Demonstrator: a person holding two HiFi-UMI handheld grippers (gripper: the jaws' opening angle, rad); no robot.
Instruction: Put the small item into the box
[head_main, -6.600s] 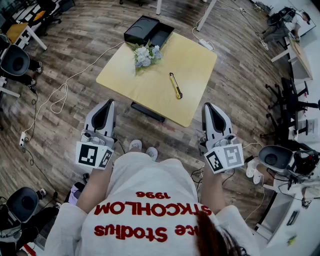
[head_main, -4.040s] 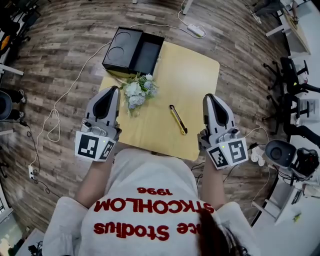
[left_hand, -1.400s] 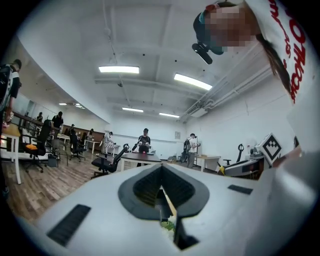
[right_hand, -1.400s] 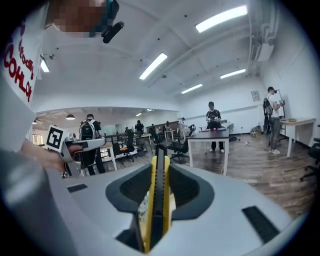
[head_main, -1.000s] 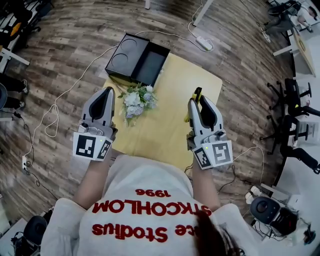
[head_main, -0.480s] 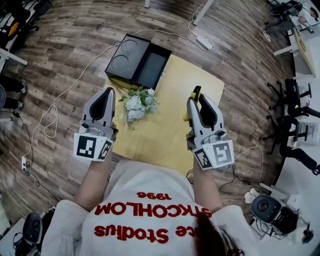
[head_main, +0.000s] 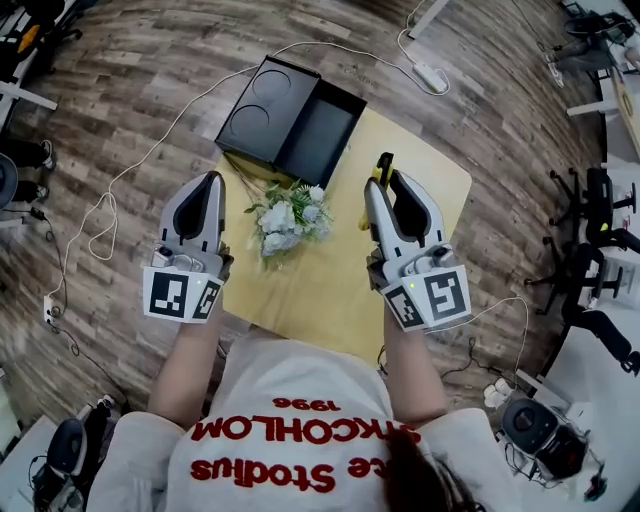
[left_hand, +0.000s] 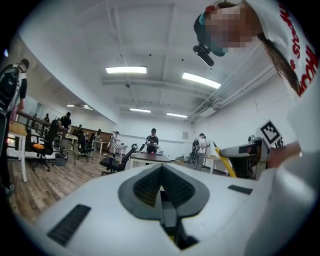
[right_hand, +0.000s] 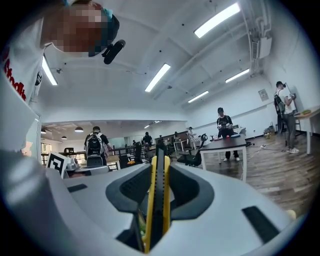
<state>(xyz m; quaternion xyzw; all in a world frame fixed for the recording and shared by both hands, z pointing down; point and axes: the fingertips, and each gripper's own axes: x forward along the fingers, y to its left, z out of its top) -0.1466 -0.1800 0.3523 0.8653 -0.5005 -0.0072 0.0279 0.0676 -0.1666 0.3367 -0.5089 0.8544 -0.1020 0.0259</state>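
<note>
Lifted off the desk (head_main: 432, 185) moments ago, the yellow utility knife (head_main: 381, 162) rides clamped in the right tool (head_main: 384, 183), the black box (head_main: 322, 128) ahead of it and to its left, while the left tool (head_main: 207, 185) hangs with jaws together, empty.

Square yellow-topped table (head_main: 335, 275) on a wood-plank floor (head_main: 130, 90); bouquet of white and pale flowers with green leaves (head_main: 290, 218) lying on the table towards its left side; white cable (head_main: 150, 150) trailing over the floor at left; white power strip (head_main: 430, 75) on the floor beyond the table; black office chairs (head_main: 600, 195) at right; ceiling strip lights (left_hand: 126, 70); standing people (left_hand: 151, 141) among distant desks.
</note>
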